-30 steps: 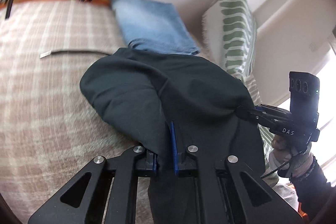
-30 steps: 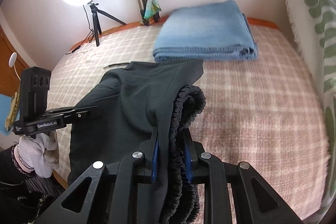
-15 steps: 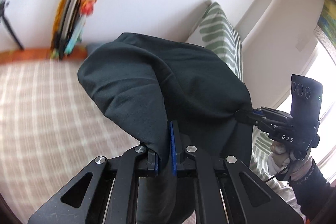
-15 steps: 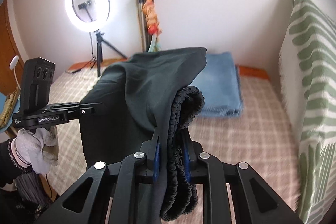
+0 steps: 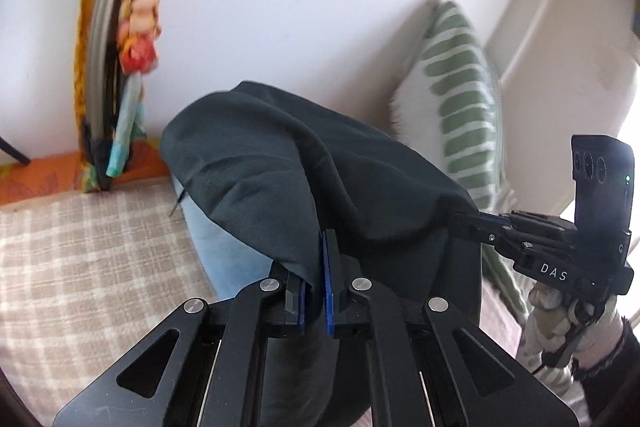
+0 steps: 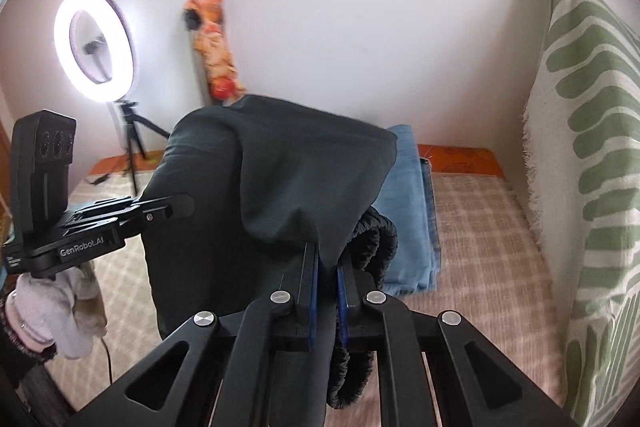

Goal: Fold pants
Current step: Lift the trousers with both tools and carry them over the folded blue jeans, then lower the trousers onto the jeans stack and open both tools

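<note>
Now the dark pants (image 5: 280, 163) were held up above the bed (image 6: 480, 227), pinched tight in the left tongs (image 5: 316, 291) and right tongs (image 6: 326, 291). Next, lowering them flat seemed needed.

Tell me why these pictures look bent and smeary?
Both views are fisheye, so walls curve inside a dark round rim. Left wrist view: the striped pillow and leaning bundle are motion-blurred; window glare at right. Right wrist view: the ring light blows out white.
</note>
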`<state>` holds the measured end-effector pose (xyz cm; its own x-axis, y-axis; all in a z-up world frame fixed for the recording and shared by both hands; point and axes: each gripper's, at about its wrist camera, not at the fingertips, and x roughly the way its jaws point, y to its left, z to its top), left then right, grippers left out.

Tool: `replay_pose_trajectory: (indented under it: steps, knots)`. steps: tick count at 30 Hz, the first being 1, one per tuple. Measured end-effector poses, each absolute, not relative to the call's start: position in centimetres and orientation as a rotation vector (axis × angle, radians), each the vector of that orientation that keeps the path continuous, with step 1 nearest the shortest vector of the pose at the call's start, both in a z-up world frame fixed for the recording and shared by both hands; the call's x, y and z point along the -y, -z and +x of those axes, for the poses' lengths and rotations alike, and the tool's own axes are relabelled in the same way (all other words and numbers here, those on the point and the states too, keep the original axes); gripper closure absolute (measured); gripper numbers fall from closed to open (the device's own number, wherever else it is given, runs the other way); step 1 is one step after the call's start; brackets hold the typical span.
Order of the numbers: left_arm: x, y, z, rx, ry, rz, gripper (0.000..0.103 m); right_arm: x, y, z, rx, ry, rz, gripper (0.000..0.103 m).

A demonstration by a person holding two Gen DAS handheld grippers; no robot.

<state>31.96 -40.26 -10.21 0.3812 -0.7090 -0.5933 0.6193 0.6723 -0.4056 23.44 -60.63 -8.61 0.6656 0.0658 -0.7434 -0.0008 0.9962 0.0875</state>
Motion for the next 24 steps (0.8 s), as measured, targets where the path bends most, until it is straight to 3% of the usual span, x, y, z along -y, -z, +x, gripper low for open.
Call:
replay_pose_trajectory:
  steps: [7, 18, 24]
  knots:
    - [41.2, 12.4, 35.4, -0.863, 0.793, -0.072, 0.098, 62.3, 12.9, 27.7, -0.896, 0.003, 0.103, 0.098]
    - [41.2, 6.1, 35.5, -0.696, 0.851, -0.061, 0.098, 62.4, 5.6, 28.2, -0.761, -0.016, 0.004, 0.098]
    - [41.9, 5.8, 37.9, -0.674, 0.808, -0.056, 0.098, 62.8, 4.6, 30.4, -0.711, -0.005, -0.018, 0.098]
